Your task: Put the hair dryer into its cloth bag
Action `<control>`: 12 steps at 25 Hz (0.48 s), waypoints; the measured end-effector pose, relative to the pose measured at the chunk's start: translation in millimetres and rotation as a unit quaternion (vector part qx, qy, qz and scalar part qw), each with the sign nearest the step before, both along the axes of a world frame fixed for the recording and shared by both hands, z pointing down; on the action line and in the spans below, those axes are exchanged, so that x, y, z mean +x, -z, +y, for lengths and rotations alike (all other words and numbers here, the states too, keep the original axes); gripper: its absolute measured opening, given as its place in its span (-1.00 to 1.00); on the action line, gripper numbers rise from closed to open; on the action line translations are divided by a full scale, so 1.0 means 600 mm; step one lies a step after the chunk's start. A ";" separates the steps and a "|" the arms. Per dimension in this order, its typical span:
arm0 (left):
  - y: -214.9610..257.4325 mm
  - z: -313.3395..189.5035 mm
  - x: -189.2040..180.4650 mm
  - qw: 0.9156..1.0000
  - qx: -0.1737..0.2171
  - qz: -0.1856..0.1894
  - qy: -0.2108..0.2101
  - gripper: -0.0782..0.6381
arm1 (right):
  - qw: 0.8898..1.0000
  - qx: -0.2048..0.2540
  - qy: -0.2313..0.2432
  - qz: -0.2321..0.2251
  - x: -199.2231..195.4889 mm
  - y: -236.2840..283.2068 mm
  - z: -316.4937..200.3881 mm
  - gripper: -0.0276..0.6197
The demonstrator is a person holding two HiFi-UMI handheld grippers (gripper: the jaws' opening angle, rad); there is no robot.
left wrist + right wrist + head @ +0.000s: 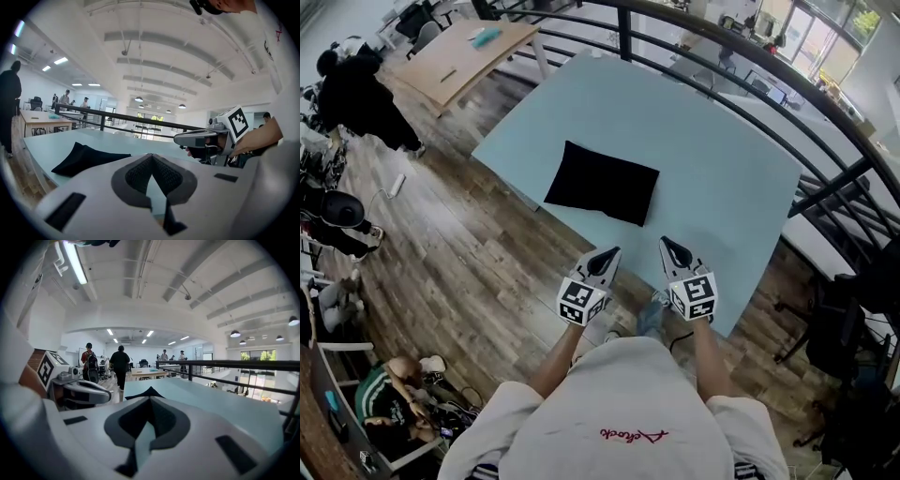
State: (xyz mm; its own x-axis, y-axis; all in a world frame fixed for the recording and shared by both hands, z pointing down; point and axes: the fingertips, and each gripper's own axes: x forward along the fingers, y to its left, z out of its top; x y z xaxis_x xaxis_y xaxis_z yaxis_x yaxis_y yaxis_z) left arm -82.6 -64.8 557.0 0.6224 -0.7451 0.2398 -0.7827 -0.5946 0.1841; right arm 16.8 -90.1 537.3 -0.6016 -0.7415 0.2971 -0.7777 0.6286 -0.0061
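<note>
A flat black cloth bag point(602, 183) lies on the pale blue table point(712, 159), towards its near left side. No hair dryer shows in any view. My left gripper point(611, 252) and right gripper point(667, 243) hover side by side at the table's near edge, just short of the bag, both shut and empty. In the left gripper view the shut jaws point(151, 157) point over the table, with the bag point(86, 157) ahead to the left and the right gripper point(206, 138) alongside. The right gripper view shows its shut jaws point(151, 399), the bag's peak point(150, 392) and the left gripper point(79, 391).
A black metal railing point(825, 103) curves round the table's far and right sides. A wooden table point(464, 56) stands at the back left. People point(356, 94) stand and sit on the wood floor to the left. A dark chair point(839, 328) is at the right.
</note>
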 end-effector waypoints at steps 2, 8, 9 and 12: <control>0.011 0.024 -0.011 1.000 0.006 0.004 -0.007 -0.76 | 1.000 0.014 -0.008 0.004 -0.010 0.017 0.026 -0.87; 0.030 0.103 -0.023 0.999 0.017 0.020 -0.023 -0.76 | 0.998 0.042 -0.034 0.010 -0.021 0.052 0.108 -0.87; 0.033 0.113 -0.022 0.999 0.019 0.023 -0.024 -0.76 | 0.998 0.047 -0.036 0.009 -0.019 0.057 0.121 -0.87; 0.047 0.140 -0.017 0.999 0.026 0.030 -0.025 -0.76 | 0.998 0.054 -0.041 0.001 -0.016 0.069 0.158 -0.87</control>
